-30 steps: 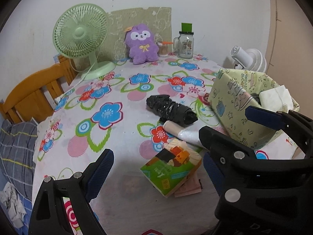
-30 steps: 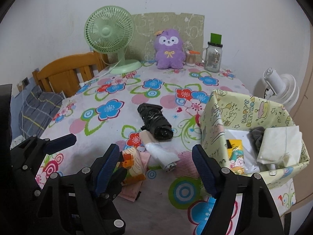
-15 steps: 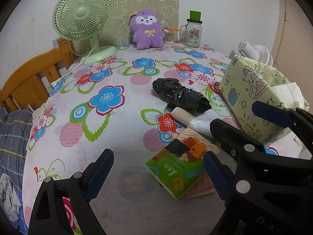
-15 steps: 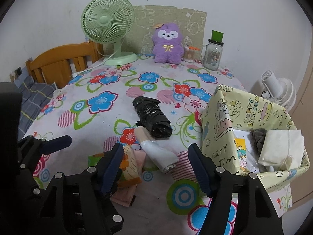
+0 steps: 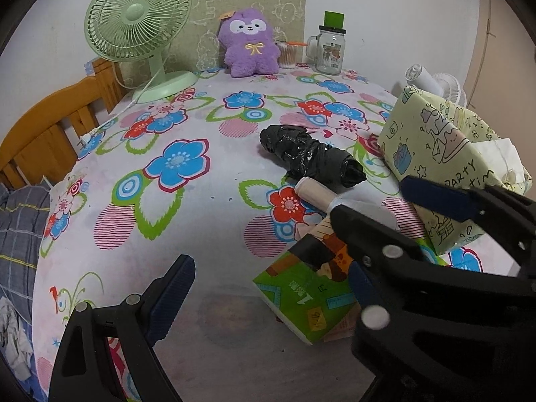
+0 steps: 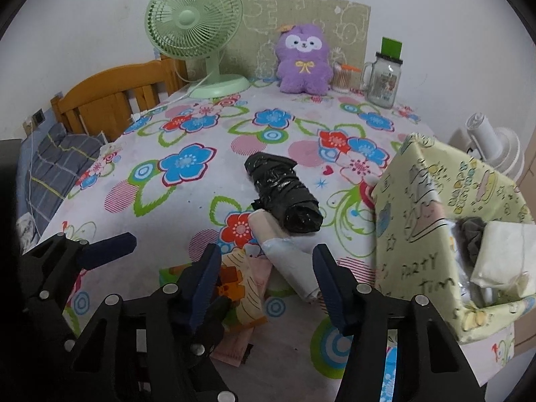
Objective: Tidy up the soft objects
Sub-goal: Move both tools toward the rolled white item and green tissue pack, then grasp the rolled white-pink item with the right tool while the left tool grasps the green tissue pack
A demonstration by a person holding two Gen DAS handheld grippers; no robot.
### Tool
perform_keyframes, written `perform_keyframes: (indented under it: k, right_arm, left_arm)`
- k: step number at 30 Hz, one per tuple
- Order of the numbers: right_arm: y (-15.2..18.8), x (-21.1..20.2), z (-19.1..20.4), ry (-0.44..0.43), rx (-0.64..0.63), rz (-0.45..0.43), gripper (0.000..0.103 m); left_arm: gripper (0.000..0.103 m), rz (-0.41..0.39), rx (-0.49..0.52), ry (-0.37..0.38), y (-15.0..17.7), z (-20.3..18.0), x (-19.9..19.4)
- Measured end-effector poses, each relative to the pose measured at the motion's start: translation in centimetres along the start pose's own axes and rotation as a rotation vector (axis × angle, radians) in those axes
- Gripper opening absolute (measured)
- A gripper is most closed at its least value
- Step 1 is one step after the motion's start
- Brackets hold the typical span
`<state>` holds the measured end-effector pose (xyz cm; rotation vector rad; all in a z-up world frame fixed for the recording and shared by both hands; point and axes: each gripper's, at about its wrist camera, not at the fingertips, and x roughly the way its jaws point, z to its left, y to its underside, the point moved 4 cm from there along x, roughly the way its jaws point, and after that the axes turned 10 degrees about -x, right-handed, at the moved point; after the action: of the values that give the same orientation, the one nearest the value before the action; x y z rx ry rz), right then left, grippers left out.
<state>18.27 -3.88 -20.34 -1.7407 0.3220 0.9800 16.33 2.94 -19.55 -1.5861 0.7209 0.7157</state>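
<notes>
A black plastic-bag roll (image 6: 283, 192) (image 5: 310, 157) lies mid-table. A pale pink-and-white roll (image 6: 284, 251) (image 5: 321, 194) lies in front of it. A green tissue packet (image 5: 308, 298) (image 6: 238, 288) rests on a pink one near the front edge. A yellow patterned fabric basket (image 6: 418, 221) (image 5: 435, 154) stands at the right, holding white tissue (image 6: 502, 258) and a grey item. My right gripper (image 6: 268, 284) is open, its fingers either side of the pale roll's near end. My left gripper (image 5: 271, 288) is open and empty, just left of the tissue packet.
A purple plush (image 6: 303, 62), a green desk fan (image 6: 197, 30), a glass mug jar (image 6: 383, 77) and a cotton-swab box stand at the table's back. A wooden bed frame (image 6: 110, 100) with grey bedding is left. A white fan (image 6: 492, 140) stands behind the basket.
Both grippers have moved forward and lower toward the rolls and tissue packet. The right gripper's fingers now straddle the pale roll's near end. Both stay open.
</notes>
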Motion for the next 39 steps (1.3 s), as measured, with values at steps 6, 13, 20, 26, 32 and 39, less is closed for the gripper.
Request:
perform_keyframes:
  k: [6,13,20,26,32,39]
  right_arm:
    - [0.1,1.6,-0.5,-0.013,0.027,0.023,0.06]
    - [0.2,3.2,-0.9,-0.037,0.064,0.045,0.059]
    - [0.1,3.8,-1.0,-0.083,0.094,0.046,0.051]
    - [0.1,2.6,-1.2,-0.051,0.079,0.029,0.048]
    - [0.2,1.2,-1.8,-0.042,0.089,0.004,0.048]
    - [0.7,0.5,-1.8,-0.032,0.083,-0.001,0.048]
  left_arm:
    - [0.096,0.004,-0.009,0.004,-0.1,0.1,0.4]
    - [0.101,-0.009,-0.02,-0.004,-0.3,0.4,0.9]
    - [0.103,-0.006,-0.033,0.001,-0.6,0.7,1.2]
    - [0.102,-0.008,-0.015,-0.003,-0.7,0.4,1.0]
    - [0.102,-0.024,0.018,0.026,-0.6,-0.9,0.0]
    - [0.102,-0.026,0.062,0.037,0.0,-2.2,-0.5]
